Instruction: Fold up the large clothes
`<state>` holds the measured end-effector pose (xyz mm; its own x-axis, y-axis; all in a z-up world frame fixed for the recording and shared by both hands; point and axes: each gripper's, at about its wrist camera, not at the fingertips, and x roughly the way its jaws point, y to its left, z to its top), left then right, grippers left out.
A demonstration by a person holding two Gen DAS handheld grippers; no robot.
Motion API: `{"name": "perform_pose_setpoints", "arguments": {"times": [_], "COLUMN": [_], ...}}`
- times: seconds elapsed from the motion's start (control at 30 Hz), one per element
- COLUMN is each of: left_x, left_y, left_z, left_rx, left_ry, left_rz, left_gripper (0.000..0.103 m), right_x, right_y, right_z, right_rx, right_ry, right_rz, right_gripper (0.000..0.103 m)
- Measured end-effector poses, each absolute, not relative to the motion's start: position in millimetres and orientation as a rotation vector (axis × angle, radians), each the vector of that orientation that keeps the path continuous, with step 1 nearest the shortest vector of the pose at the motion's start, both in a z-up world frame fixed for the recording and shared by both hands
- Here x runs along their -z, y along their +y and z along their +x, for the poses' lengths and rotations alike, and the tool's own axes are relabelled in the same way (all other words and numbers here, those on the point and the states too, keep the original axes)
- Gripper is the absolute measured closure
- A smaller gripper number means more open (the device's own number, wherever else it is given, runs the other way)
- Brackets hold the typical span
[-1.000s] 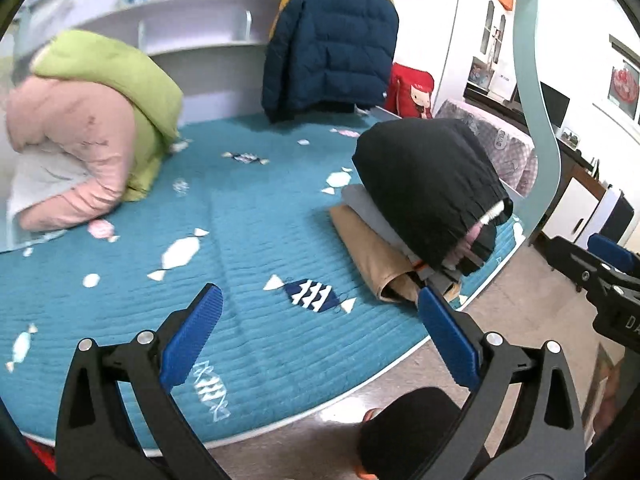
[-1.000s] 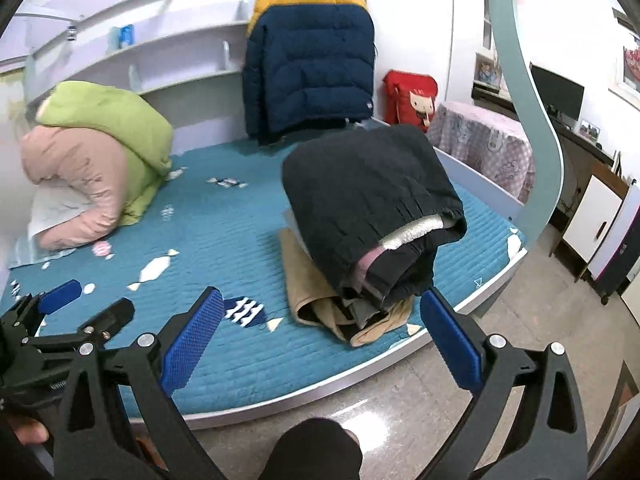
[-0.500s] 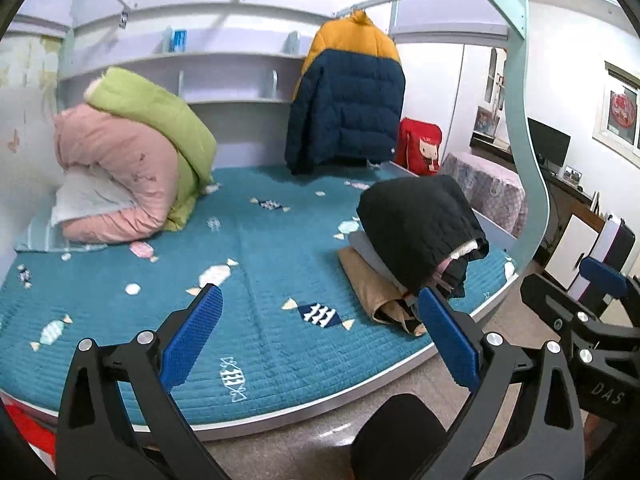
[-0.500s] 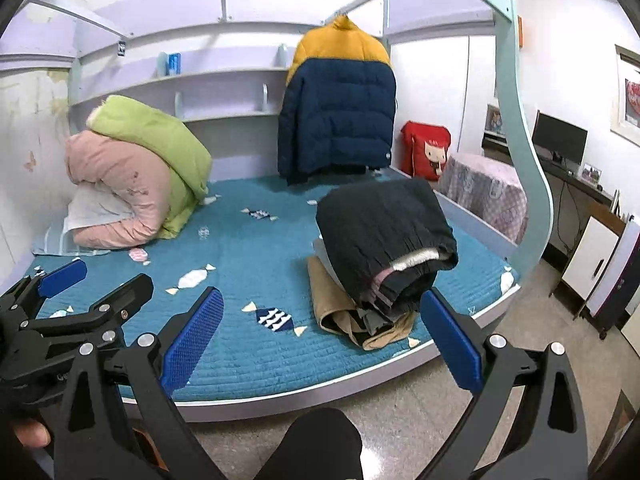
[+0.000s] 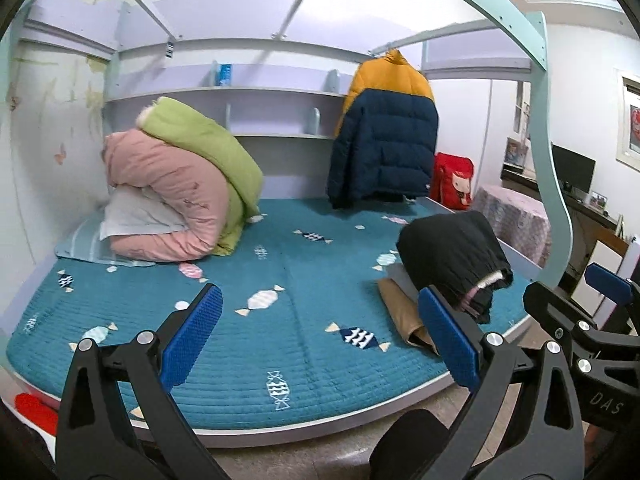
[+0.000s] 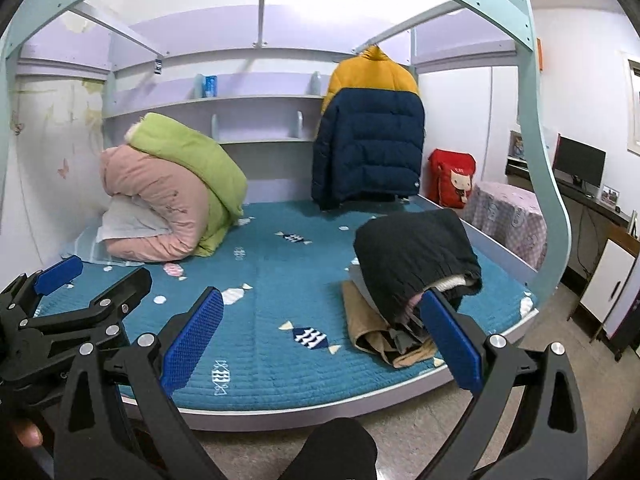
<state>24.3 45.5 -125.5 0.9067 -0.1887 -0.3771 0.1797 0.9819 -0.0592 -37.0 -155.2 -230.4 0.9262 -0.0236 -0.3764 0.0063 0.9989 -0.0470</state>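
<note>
Left wrist view shows my left gripper (image 5: 320, 338) with its blue pads (image 5: 192, 334) spread wide and nothing between them; it hangs in the air before the edge of the bed (image 5: 240, 434), above the floor. My right gripper (image 6: 322, 342) is in the same state: fingers far apart, empty, pointing level toward the mattress. Each gripper sees the other one at its side, so my two hands are near each other and about at the same height.

Beyond the fingers lies the teal quilted sheet (image 6: 264, 280), and on its right part, near the bed edge, a pile of clothes (image 6: 404, 280): a tan garment at the bottom, something grey in the middle, and a thick black garment (image 5: 452, 256) folded on top. At the back hangs a big puffer jacket (image 6: 368, 136), navy with a yellow top; I judge this may be the next large piece to fold. Such a jacket is soft, bulky and light, and its smooth shell is probably slippery, so I think it is better to pinch it at the shoulder seams or the hem, one hand on each side. Rolled quilts (image 5: 180, 184), pink and green, lean at the left.
</note>
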Motion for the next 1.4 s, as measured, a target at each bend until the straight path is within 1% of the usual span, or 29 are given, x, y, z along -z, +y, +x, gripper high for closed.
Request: {"name": "perform_pose_setpoints", "arguments": {"times": [0.63,1.4], "left_x": [100.5,90.3], "left_y": [72.5,62.5], "left_z": [10.4,12.5], "left_rx": [0.083,0.099], "left_ry": [0.308,0.231], "left_rz": [-0.014,0.003], "left_gripper": [0.005,0.005], "right_x": [214.0,209.5], "right_y": [-129.4,-135.5], "right_z": [-35.6,-39.1], "right_rx": [-0.050,-0.001], "right_ry": [0.328,0.254], "right_rz": [-0.056,-0.035], "right_gripper": [0.008,0.007]}}
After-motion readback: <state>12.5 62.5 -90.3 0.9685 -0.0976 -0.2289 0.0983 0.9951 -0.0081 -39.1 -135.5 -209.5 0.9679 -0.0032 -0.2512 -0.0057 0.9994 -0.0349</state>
